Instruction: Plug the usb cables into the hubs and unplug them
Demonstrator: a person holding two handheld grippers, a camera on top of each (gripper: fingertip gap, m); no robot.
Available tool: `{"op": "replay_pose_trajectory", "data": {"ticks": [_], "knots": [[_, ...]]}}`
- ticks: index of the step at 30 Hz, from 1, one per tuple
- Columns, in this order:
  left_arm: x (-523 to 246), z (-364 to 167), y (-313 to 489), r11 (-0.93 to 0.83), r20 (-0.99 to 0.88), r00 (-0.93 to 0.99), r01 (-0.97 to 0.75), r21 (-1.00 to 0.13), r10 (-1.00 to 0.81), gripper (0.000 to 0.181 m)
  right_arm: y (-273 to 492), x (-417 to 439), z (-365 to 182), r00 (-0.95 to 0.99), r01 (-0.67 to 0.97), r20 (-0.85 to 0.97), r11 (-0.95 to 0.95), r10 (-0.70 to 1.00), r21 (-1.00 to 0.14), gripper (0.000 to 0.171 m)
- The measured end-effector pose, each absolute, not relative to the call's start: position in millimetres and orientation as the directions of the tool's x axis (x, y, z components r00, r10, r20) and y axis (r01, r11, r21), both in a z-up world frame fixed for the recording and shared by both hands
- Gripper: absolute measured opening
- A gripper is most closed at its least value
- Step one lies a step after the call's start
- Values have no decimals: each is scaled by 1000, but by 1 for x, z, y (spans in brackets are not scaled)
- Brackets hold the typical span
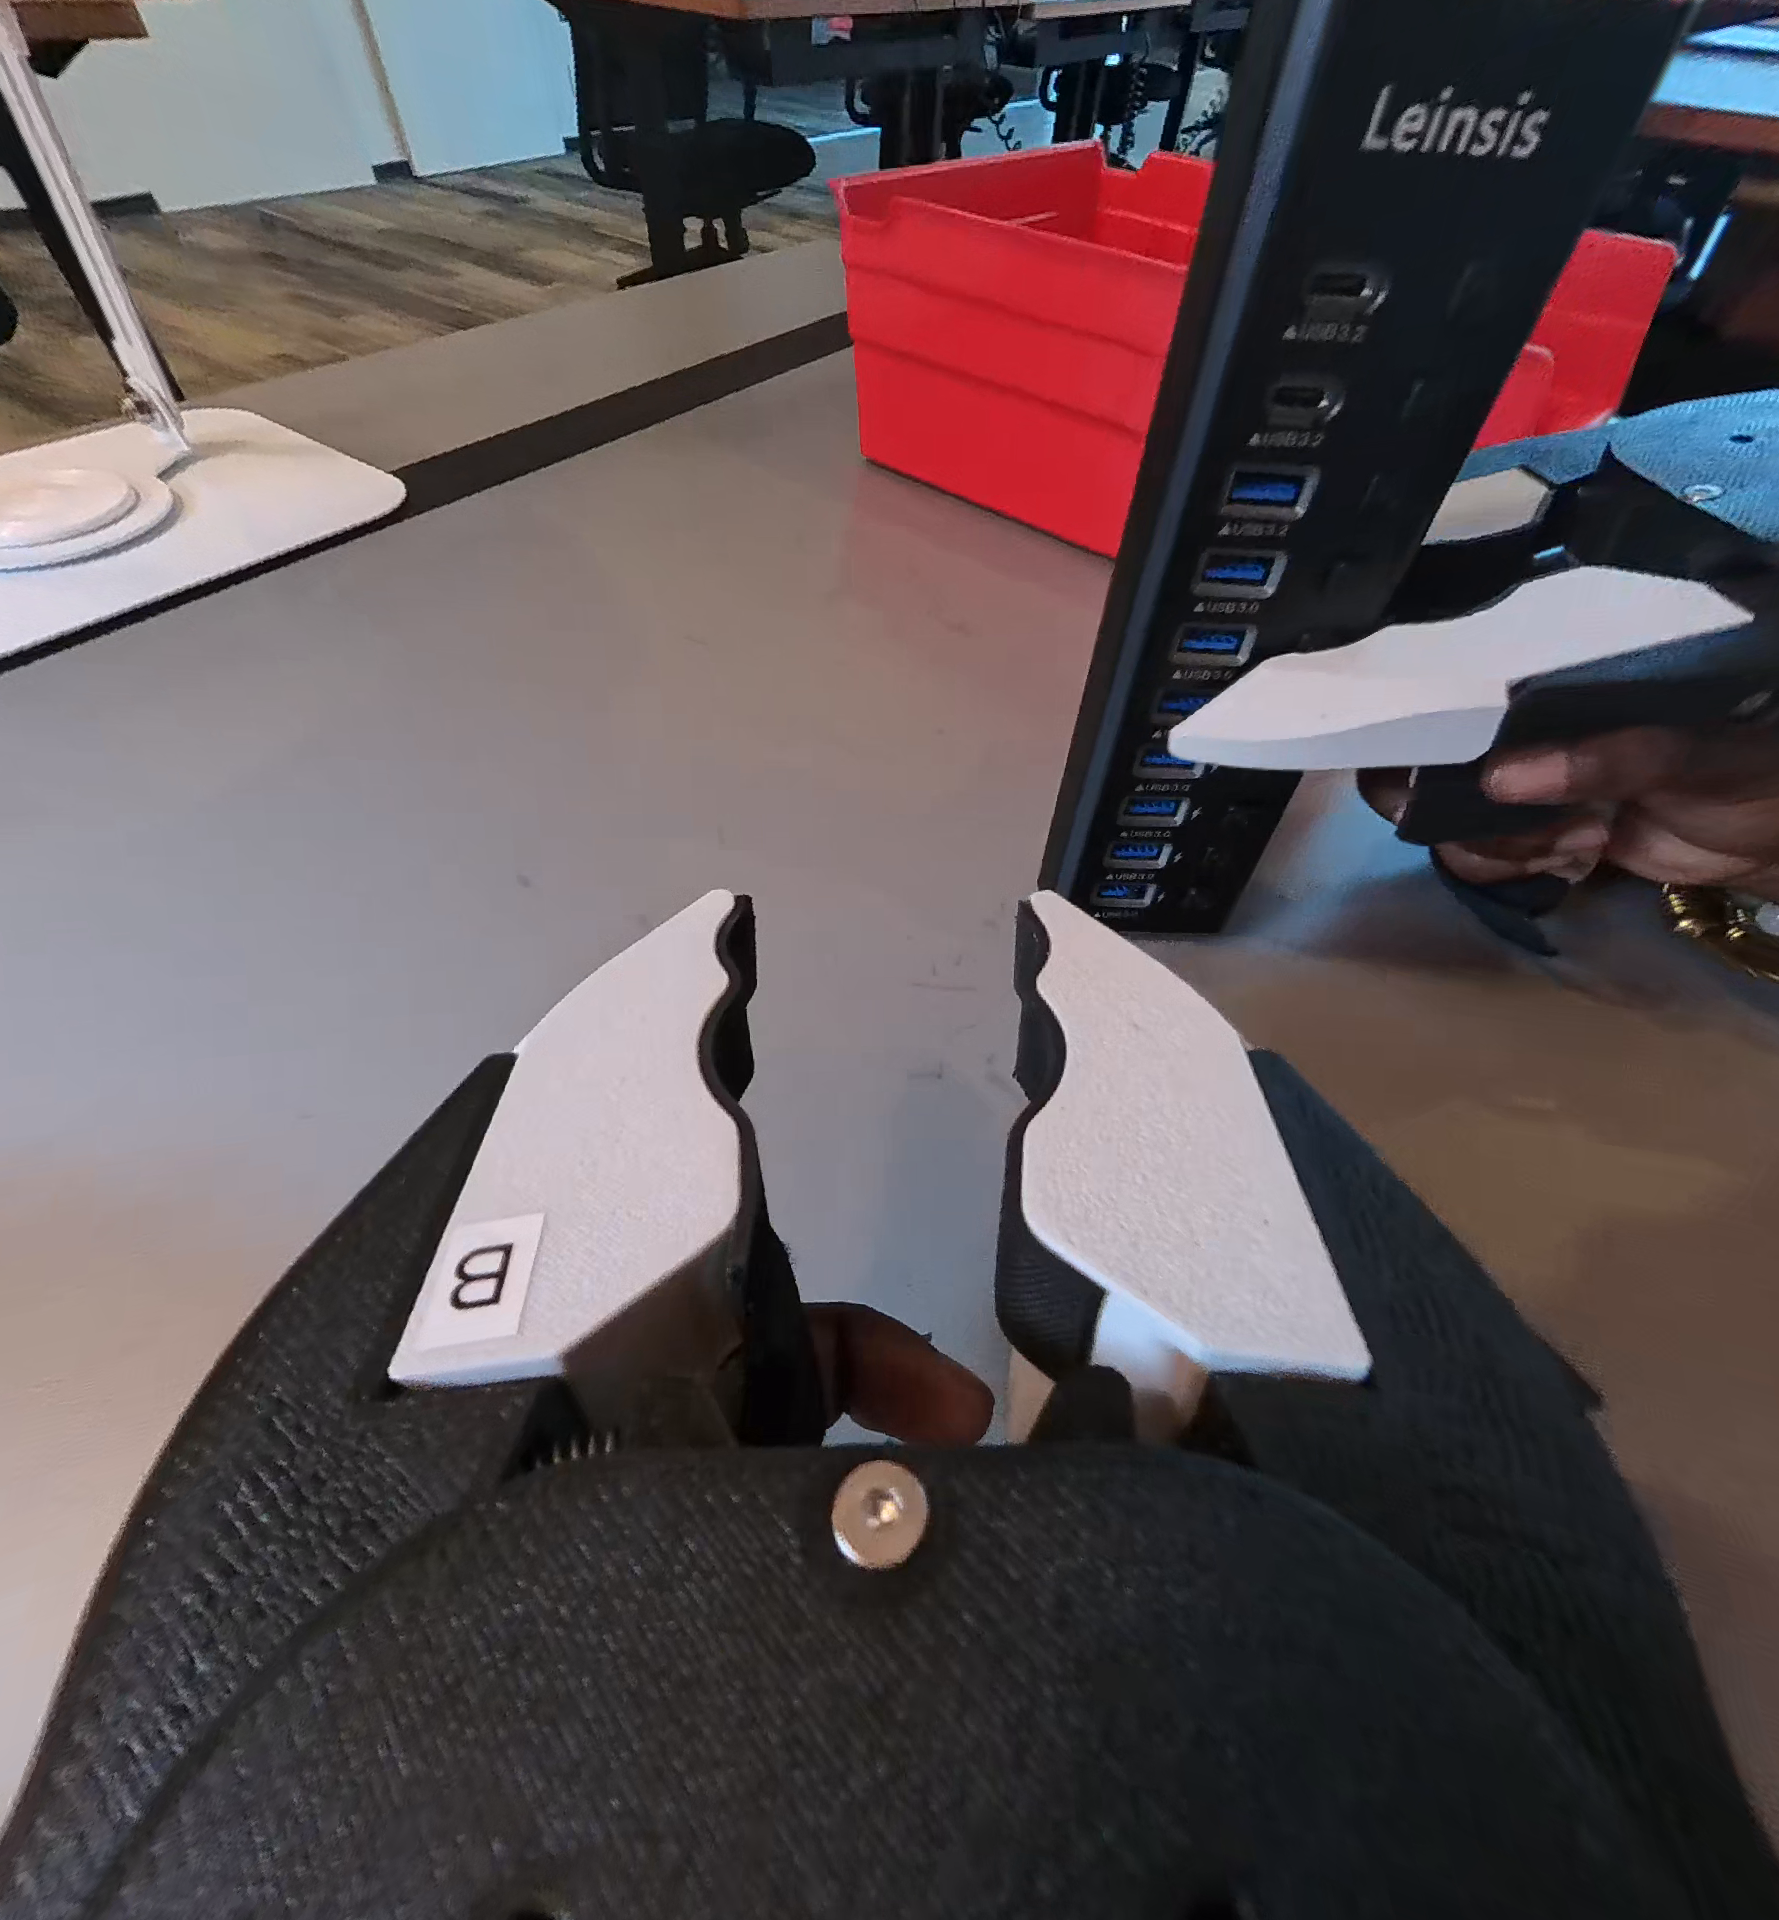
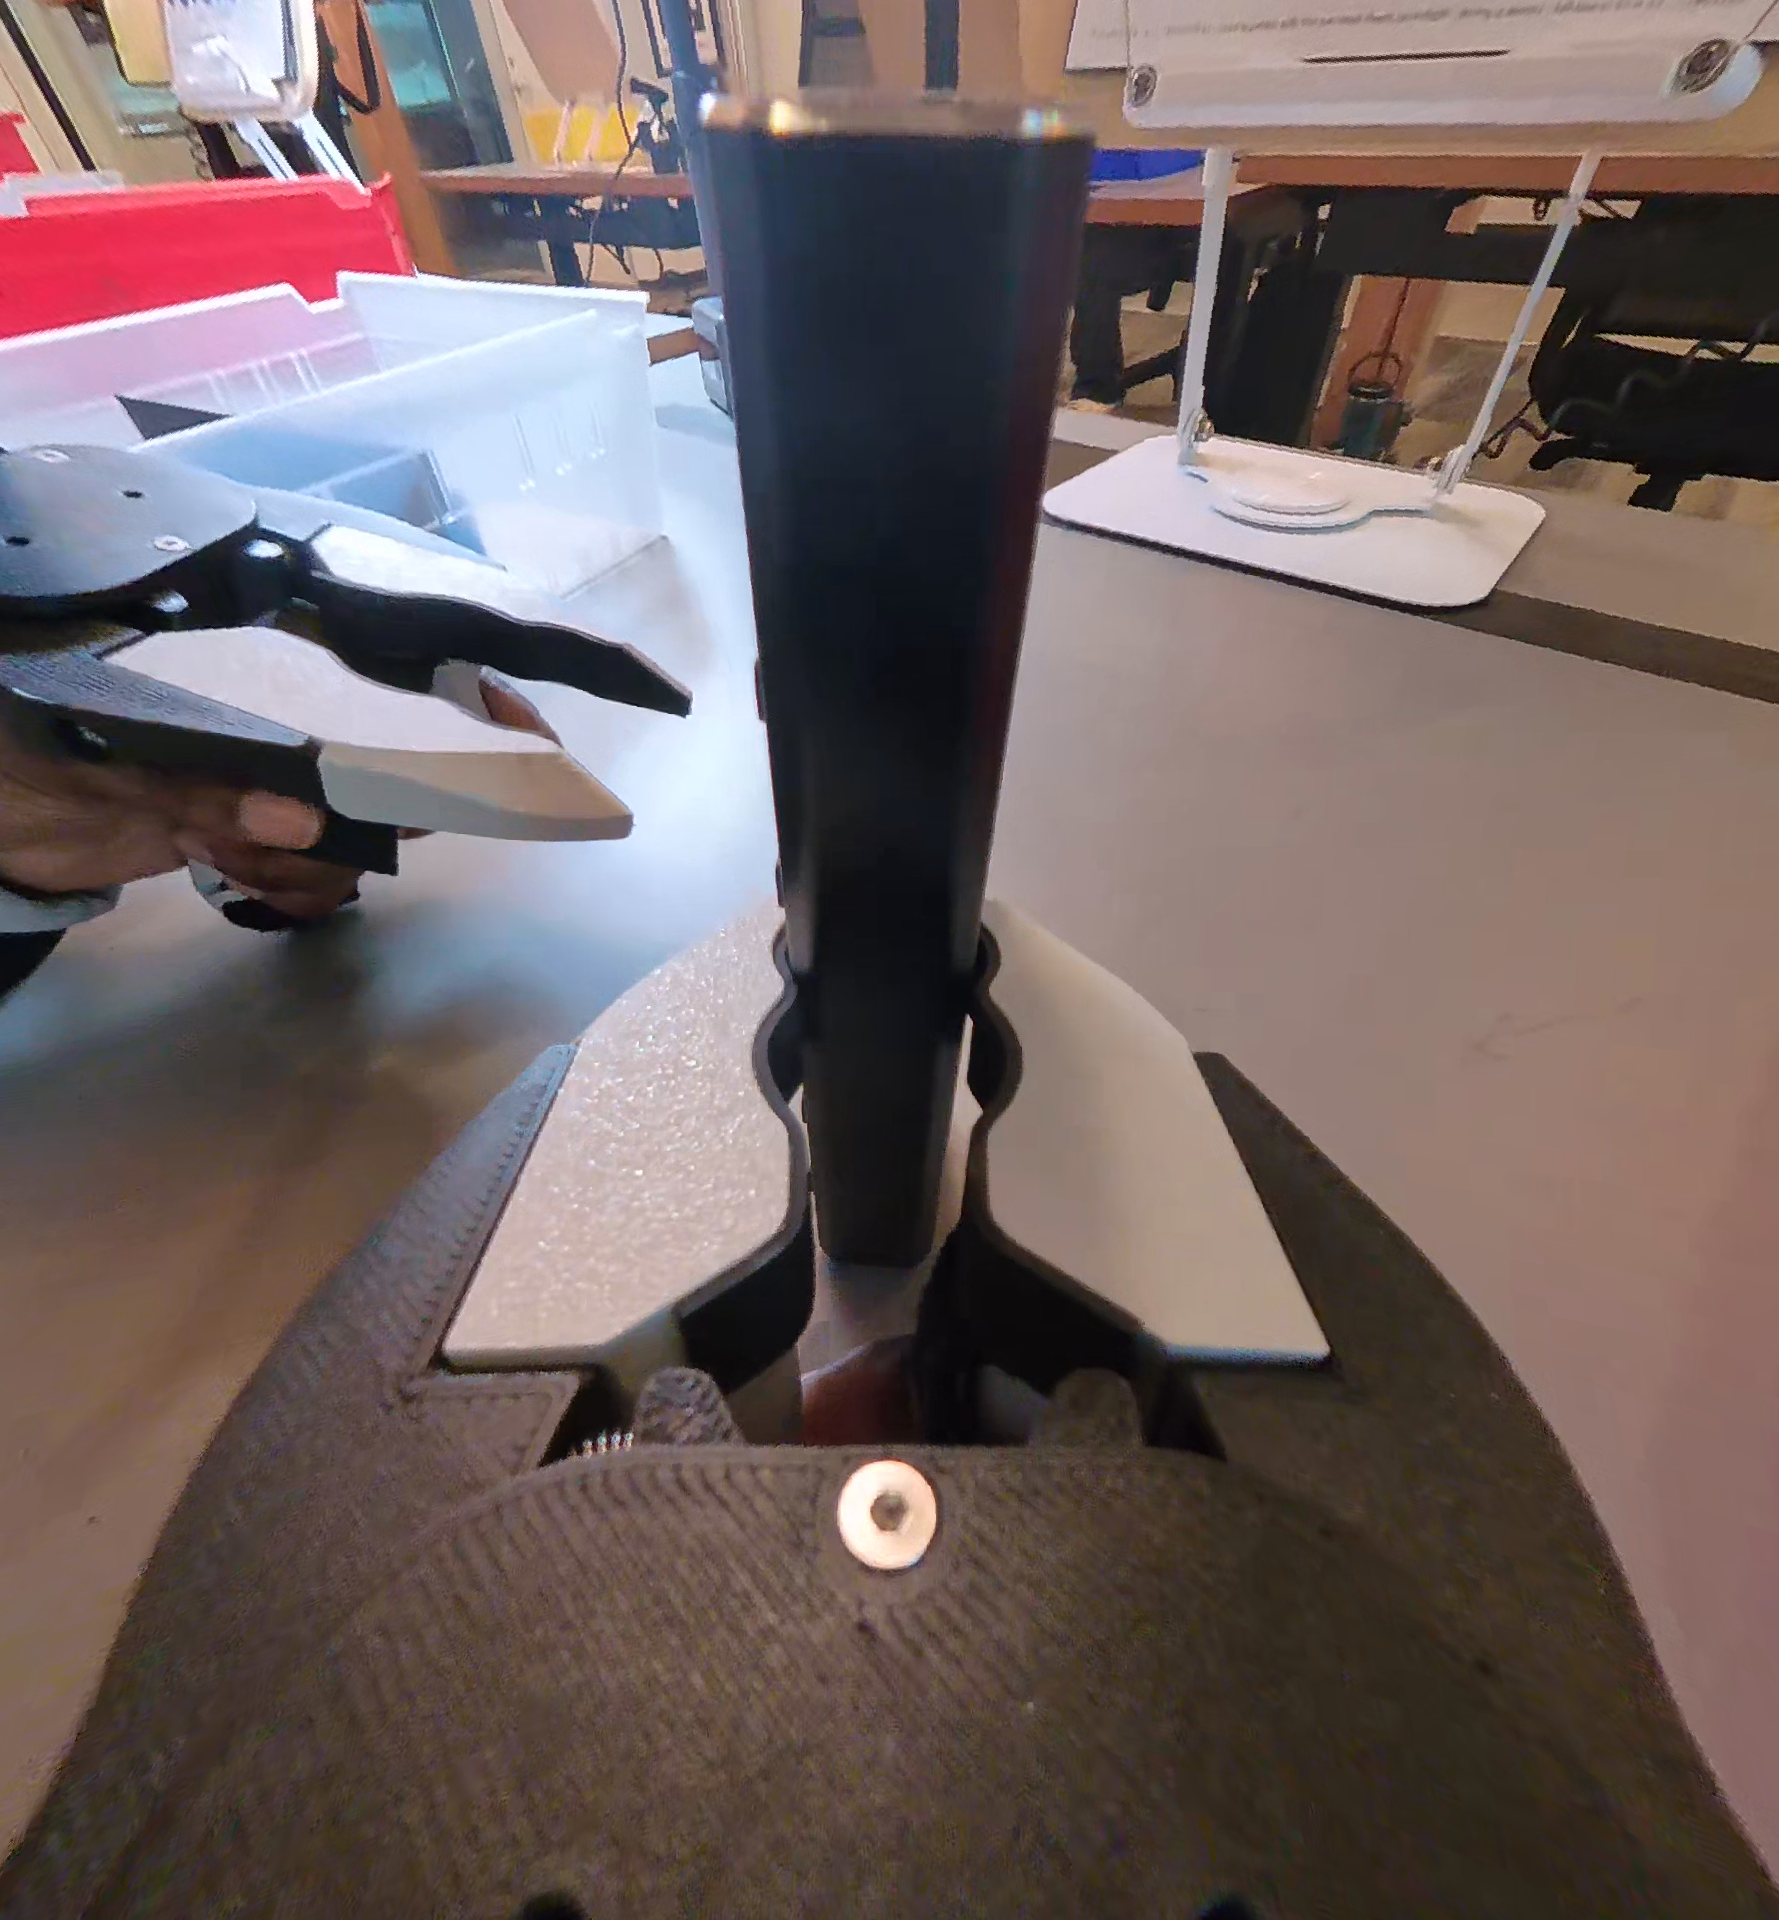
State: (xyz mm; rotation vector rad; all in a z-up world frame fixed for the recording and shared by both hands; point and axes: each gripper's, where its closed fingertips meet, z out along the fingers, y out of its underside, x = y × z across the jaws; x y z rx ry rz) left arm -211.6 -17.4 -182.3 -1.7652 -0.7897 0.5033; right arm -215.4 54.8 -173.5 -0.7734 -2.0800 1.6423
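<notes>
While upright: hub in right hand-held gripper

A grey table carries everything here, a dark seam running across it near its far edge; a red bin stands toward the far right of the surface in the left wrist view, open at the top, with stepped walls; in the right wrist view a clear plastic bin with inner dividers stands just in front of that red bin, at the far left; a white lamp base lies flat beyond the seam, a round disc on it and thin clear uprights rising from it; past the far edge are wood flooring, black office chairs and brown-topped desks.
</notes>
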Motion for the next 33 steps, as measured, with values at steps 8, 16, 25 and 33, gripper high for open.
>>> {"op": "replay_pose_trajectory", "data": {"ticks": [8,16,25,33], "knots": [[-211,-182,-17,-206,26,692,251,-946,721,48,54,-212,-176,-790,144,28,230,612,-963,31],[-211,-181,-18,-200,29,693,248,-948,721,48,76,-209,-120,-768,-52,98,90,633,-995,94],[-209,-176,-14,-187,17,714,206,-961,700,56,85,-175,-117,-939,-61,15,-121,345,-991,121],[-164,-103,10,120,140,856,91,-989,498,100,91,-174,-110,-934,-78,18,-154,358,-985,125]]}}
